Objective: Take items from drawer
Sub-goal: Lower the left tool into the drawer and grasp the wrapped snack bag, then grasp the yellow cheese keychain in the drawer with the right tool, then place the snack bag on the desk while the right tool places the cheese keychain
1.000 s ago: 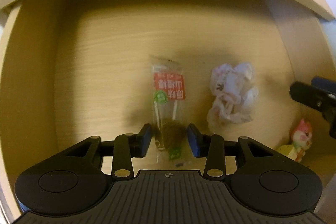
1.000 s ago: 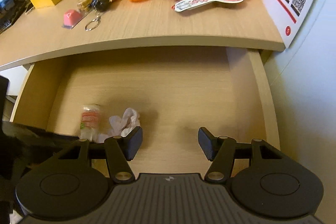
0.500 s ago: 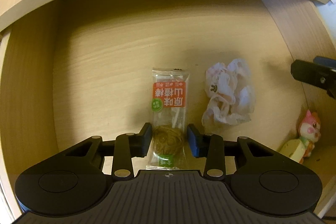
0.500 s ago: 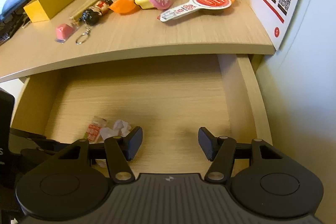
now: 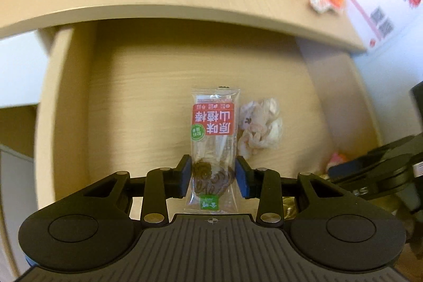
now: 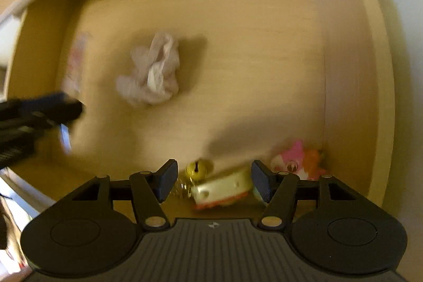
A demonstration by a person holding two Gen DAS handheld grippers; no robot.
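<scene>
The snack packet [image 5: 212,147] was pinched by the left gripper [image 5: 213,176] and raised off the drawer [image 5: 148,102] floor since earlier; the right gripper [image 6: 214,183], jaws just widening, was lowered around a small toy [image 6: 222,190], spread

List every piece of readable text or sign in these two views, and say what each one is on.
"原味山楂棒", upside down, on the red label of the snack packet in the left gripper.
Green round badge and small green tag on that packet: too small to read.
QR codes on the white board: blurred.
Right wrist view: nothing readable.
</scene>
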